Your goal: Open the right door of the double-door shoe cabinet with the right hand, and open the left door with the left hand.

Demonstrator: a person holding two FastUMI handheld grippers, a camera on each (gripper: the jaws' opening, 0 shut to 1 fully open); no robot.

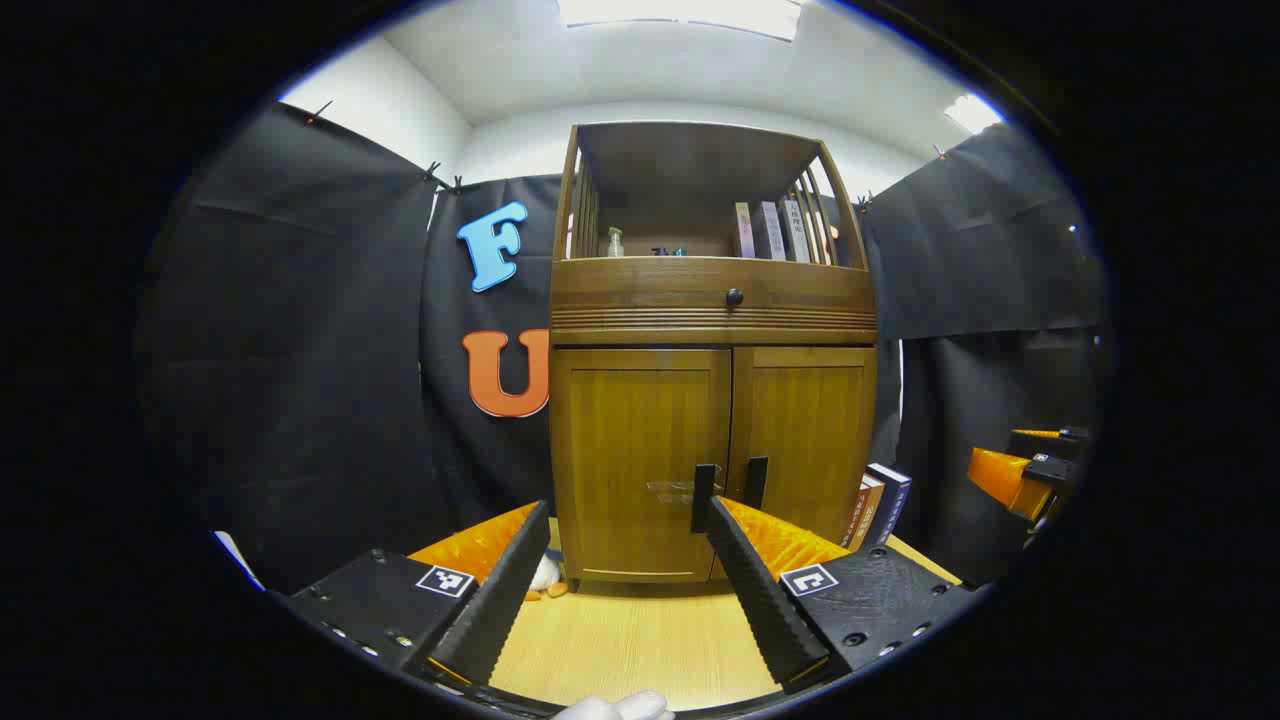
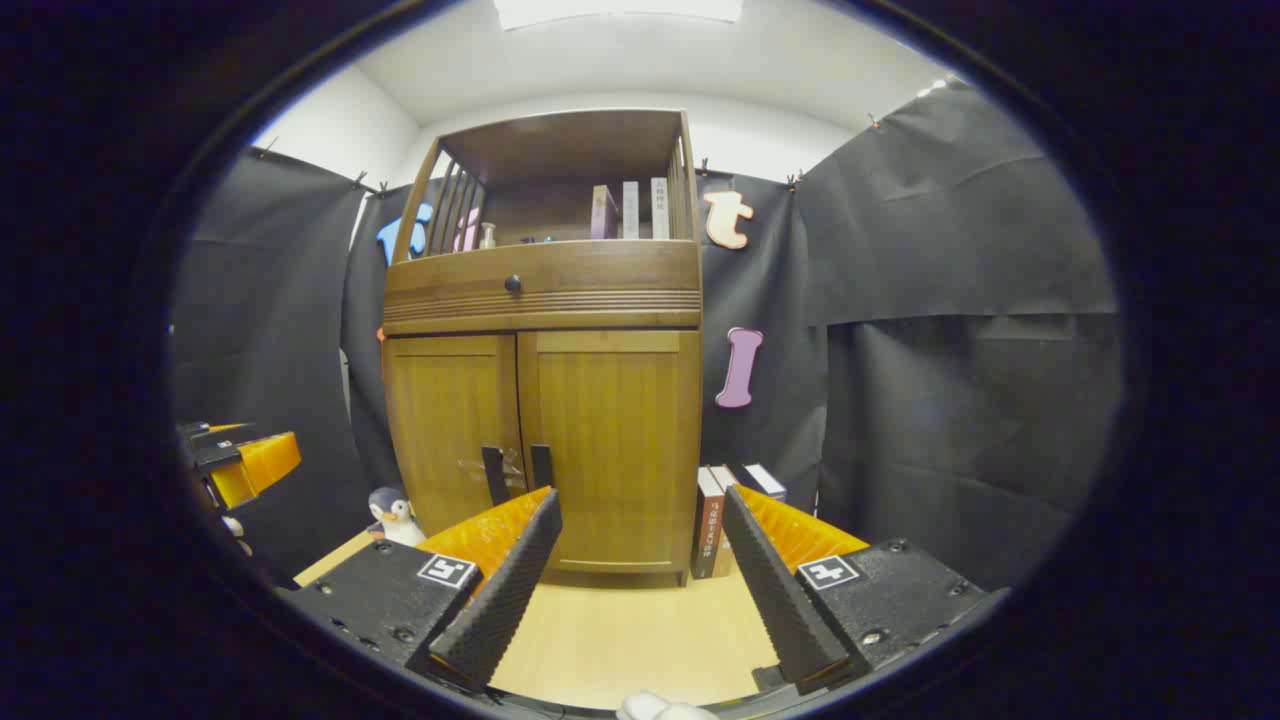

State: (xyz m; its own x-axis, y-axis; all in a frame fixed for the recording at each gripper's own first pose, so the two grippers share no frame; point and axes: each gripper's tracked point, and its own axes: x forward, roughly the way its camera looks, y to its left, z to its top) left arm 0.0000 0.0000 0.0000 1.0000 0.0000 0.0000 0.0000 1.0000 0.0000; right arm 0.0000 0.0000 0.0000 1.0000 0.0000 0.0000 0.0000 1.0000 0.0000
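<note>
In your left gripper view, your left gripper (image 1: 620, 530) has its fingers spread wide with nothing between them; it hangs over a pale wooden table (image 1: 640, 640), short of the cabinet (image 1: 712, 350); the cabinet stands at the far end of the table against the black cloth wall; its left door (image 1: 640, 460) and right door (image 1: 805, 440) are both closed, with two dark handles (image 1: 728, 490) side by side at the seam; a drawer knob (image 1: 734, 296) sits above, and books (image 1: 770, 230) and a bottle (image 1: 614, 242) stand on the open top shelf; more books (image 1: 878, 505) lean on the table just right of the cabinet; your other gripper (image 1: 1030, 470) shows at the far right; white ceiling with lit panels overhead.

In your right gripper view, your right gripper (image 2: 640, 530) is likewise released, empty, over the same table (image 2: 620, 640); the cabinet (image 2: 545, 340) is ahead and slightly left, doors shut; a toy penguin (image 2: 395, 515) stands at its left.
</note>
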